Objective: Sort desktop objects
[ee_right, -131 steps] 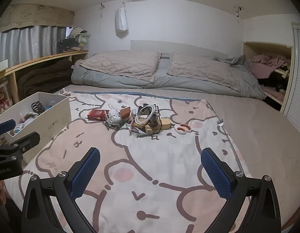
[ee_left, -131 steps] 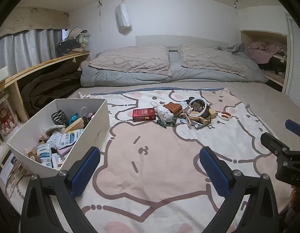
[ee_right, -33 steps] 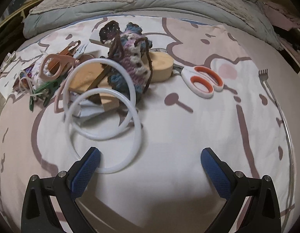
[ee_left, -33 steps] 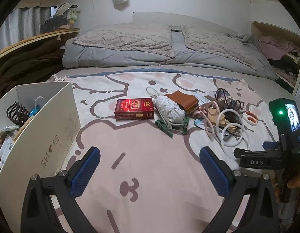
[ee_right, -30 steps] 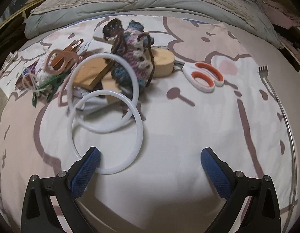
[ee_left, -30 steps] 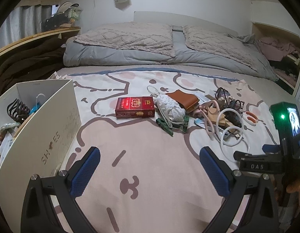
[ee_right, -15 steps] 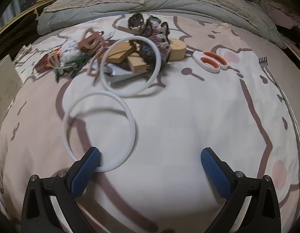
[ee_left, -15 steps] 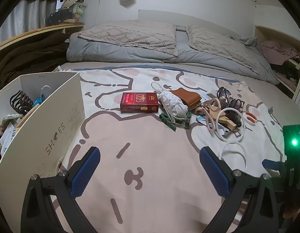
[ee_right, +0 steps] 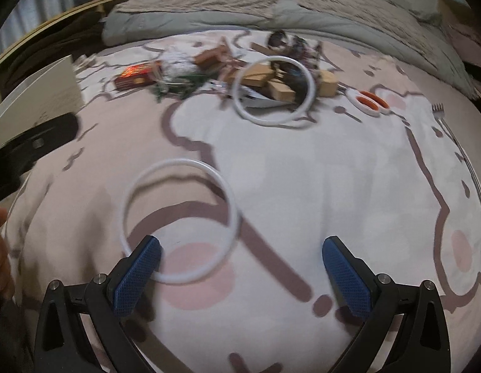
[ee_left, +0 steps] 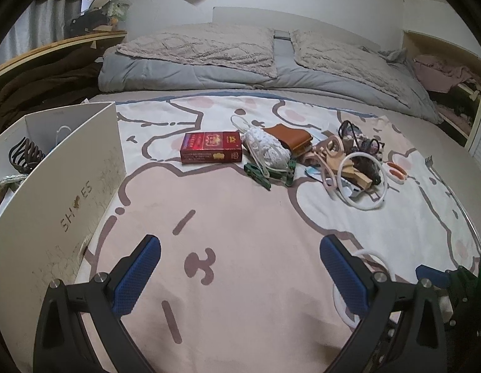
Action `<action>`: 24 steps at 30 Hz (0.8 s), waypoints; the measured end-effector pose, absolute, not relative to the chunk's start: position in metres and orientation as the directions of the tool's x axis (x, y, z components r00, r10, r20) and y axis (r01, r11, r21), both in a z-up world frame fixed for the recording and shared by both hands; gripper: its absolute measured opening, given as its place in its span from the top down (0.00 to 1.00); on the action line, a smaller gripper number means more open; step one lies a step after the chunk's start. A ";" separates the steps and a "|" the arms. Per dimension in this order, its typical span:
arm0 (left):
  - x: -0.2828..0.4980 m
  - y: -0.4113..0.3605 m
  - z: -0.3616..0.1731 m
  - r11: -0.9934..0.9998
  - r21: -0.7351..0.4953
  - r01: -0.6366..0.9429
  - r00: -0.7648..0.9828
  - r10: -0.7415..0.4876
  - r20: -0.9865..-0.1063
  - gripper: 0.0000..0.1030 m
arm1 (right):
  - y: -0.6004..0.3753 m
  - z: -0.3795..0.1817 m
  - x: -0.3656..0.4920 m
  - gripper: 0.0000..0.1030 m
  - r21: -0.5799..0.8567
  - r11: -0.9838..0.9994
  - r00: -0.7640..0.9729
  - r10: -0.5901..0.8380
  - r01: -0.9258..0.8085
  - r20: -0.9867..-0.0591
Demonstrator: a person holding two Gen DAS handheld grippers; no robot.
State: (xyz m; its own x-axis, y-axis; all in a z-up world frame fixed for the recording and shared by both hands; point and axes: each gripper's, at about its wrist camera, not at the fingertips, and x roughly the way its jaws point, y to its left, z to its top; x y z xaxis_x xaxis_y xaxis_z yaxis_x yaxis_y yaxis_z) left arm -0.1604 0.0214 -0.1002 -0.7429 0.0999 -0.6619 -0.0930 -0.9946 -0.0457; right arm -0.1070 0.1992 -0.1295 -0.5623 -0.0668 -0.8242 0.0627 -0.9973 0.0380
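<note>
Ring [ee_right: 179, 220] dragged clear (jaws wide).

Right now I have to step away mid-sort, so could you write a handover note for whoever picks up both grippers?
Left gripper: open, empty, over the blanket beside the shoe box.
Right gripper: open, a white ring hooked at its left finger.
In the pile: second ring, red pack, scissors, other bits.
Done: shoe box holds some items.
Left: box the white ring, then the pile.

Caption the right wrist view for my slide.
Open right tongs with a white ring hooked over the left fingertip, above the cartoon blanket; clutter pile beyond.
</note>
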 end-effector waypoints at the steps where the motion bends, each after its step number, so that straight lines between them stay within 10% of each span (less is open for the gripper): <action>1: -0.159 0.022 -0.101 -0.994 -0.043 -0.096 -0.742 0.100 -0.663 0.00 | 0.197 -0.129 -0.106 0.00 0.041 -0.996 -0.565 -0.078 0.077 -0.821; 24: -0.104 -0.018 -0.112 -0.994 -0.095 -0.062 -0.698 0.111 -0.707 0.00 | 0.182 -0.114 -0.050 0.00 0.249 -0.940 -0.571 -0.339 0.233 -0.748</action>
